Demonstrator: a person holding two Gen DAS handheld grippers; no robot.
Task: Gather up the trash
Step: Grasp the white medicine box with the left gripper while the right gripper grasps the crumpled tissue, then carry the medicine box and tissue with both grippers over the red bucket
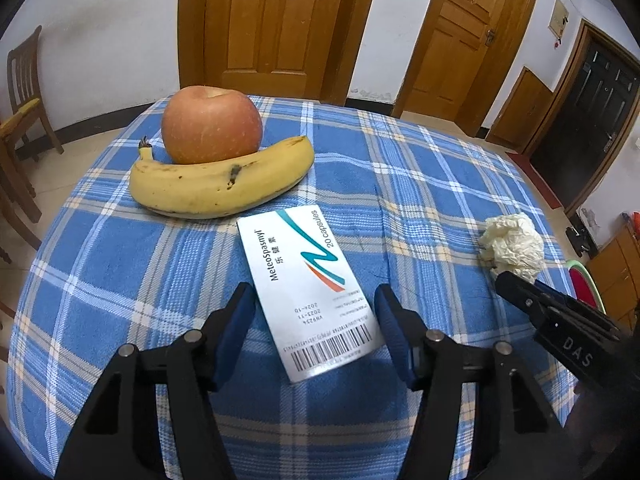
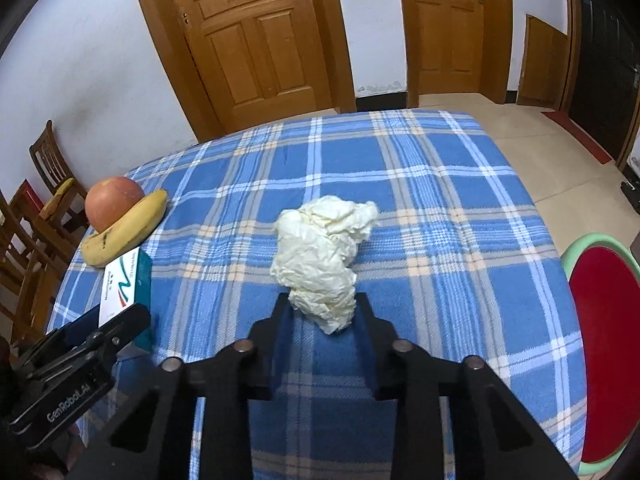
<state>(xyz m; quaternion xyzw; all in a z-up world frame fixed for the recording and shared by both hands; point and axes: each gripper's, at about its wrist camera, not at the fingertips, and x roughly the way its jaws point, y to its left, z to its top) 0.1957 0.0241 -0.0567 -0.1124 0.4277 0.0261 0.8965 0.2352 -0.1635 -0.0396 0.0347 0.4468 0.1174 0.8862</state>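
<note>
Right wrist view: a crumpled wad of pale cream tissue paper (image 2: 320, 260) lies on the tabletop (image 2: 440, 208), which is covered by a blue plaid cloth. Its near end sits between the fingers of the right gripper (image 2: 322, 308), whose jaws stand apart on either side of the wad and have not clamped it. Whether the pads touch the paper cannot be told.

Left wrist view: a flat white medicine carton with teal and red stripes (image 1: 308, 288) lies on the cloth with its near half between the spread jaws of the left gripper (image 1: 316, 308), ungrasped. Just beyond the carton lies a spotted yellow banana (image 1: 220, 188), with a reddish round apple (image 1: 212, 124) touching it behind. These two appear to be food rather than trash. A red round stool with a green rim (image 2: 600, 340) stands beside the tabletop on the right.

Assessment: the step in hand is pinching both pieces of trash. The right gripper should reach further over the wad before closing, since only a loose tail is between the jaws and could tear or slip. The left gripper should close squarely across the carton's long edges.
</note>
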